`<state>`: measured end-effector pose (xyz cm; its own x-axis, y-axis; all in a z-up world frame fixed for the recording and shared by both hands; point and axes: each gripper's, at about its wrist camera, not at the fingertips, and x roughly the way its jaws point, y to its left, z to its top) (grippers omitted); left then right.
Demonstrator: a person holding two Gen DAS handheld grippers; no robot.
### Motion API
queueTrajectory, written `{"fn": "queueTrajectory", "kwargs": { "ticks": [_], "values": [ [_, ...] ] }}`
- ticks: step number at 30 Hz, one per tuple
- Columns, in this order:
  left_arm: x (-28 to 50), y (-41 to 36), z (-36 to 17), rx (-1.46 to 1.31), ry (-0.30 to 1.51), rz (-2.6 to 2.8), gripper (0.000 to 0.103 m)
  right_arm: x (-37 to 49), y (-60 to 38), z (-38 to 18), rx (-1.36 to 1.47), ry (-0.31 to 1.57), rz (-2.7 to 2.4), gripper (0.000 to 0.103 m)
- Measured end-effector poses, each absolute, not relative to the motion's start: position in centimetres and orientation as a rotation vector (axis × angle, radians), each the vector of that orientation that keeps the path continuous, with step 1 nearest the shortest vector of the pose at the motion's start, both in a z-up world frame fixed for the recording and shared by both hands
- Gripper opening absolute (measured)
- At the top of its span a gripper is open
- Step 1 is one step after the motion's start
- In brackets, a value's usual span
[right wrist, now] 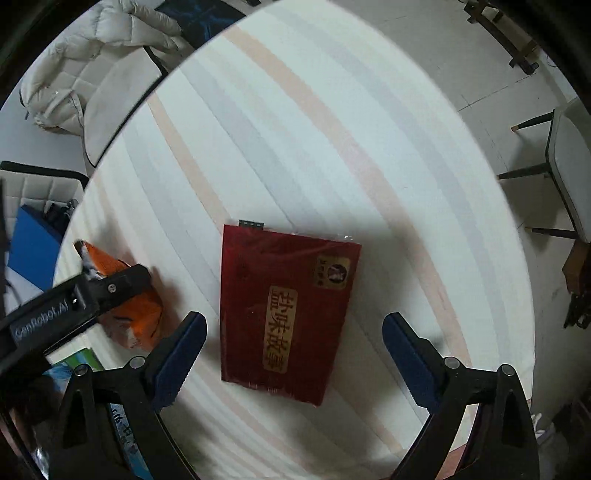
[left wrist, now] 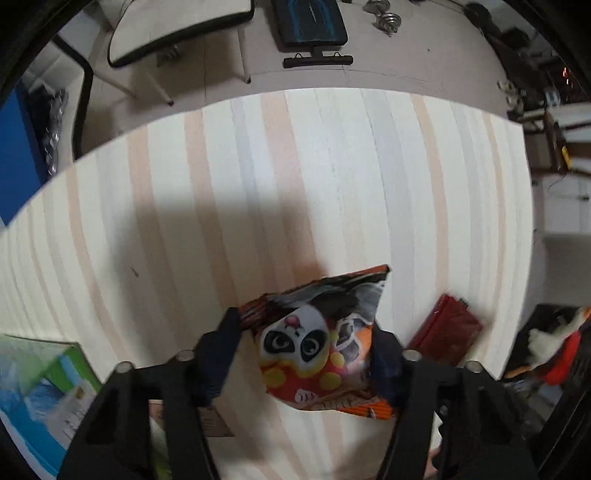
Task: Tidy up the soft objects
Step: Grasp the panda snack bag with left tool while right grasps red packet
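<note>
Nearest the left wrist camera: left gripper (left wrist: 306,350), blue-padded fingers (left wrist: 218,354) clenched on the panda snack bag, one pad on each side of it.
Panda snack bag (left wrist: 314,343): orange and red, crumpled, printed with a panda face; it fills the gap between the pads at 6 o'clock of the left view. Whether it touches the cloth below cannot be told.
Bottom of the right wrist view: right gripper (right wrist: 293,354), fingers released and spread wide, one pad at 7 o'clock, the other at 5 o'clock.
Red packet (right wrist: 286,314): flat on the cloth between and just beyond the spread pads, touching neither; gold label with Chinese characters; seen again at 4 o'clock of the left view (left wrist: 447,336).
Left gripper seen from the right: at 9 o'clock of the right view, black body (right wrist: 74,310) over the orange bag (right wrist: 140,314), left of the red packet.
Green and blue box (left wrist: 40,391): at 8 o'clock of the left view, near the table edge.
Table: striped cloth (left wrist: 295,177) in cream, peach and grey bands.
Farthest: chair (left wrist: 177,29) at 11 o'clock and dumbbells (left wrist: 384,14) at 1 o'clock on the floor, left view.
</note>
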<state>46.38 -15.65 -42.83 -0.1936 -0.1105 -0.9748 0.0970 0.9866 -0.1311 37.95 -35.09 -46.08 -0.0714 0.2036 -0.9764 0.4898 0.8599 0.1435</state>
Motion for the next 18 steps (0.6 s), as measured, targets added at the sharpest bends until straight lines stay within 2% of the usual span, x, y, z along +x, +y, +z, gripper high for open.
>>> {"fn": "queueTrajectory", "kwargs": {
  "ticks": [6, 8, 10, 12, 13, 15, 18],
  "values": [
    [44.7, -16.3, -41.8, 0.065, 1.709, -0.171, 0.052, 38.8, -31.8, -48.2, 0.357, 1.724, -0.311, 0.098],
    [44.2, -16.5, -41.2, 0.089, 1.691, -0.162, 0.051, 38.5, -31.1, -48.0, 0.330, 1.693, -0.329, 0.093],
    [43.7, -16.1, -40.6, 0.089, 1.681, -0.160, 0.051, 38.3, -30.5, -47.4, 0.317, 1.665, -0.329, 0.071],
    [42.8, -16.2, -39.5, 0.092, 1.673, -0.161, 0.051, 38.0, -30.2, -47.0, 0.312, 1.655, -0.318, 0.061],
    [42.4, -16.1, -38.8, 0.087, 1.669, -0.165, 0.051, 37.8, -30.2, -46.8, 0.315, 1.651, -0.310, 0.052],
    [41.6, -15.4, -37.6, 0.064, 1.656, -0.170, 0.051, 37.5, -30.0, -46.4, 0.321, 1.649, -0.291, 0.042],
    [40.1, -14.0, -35.3, 0.031, 1.625, -0.184, 0.051, 36.4, -29.4, -45.2, 0.306, 1.630, -0.263, 0.039]
  ]
}}
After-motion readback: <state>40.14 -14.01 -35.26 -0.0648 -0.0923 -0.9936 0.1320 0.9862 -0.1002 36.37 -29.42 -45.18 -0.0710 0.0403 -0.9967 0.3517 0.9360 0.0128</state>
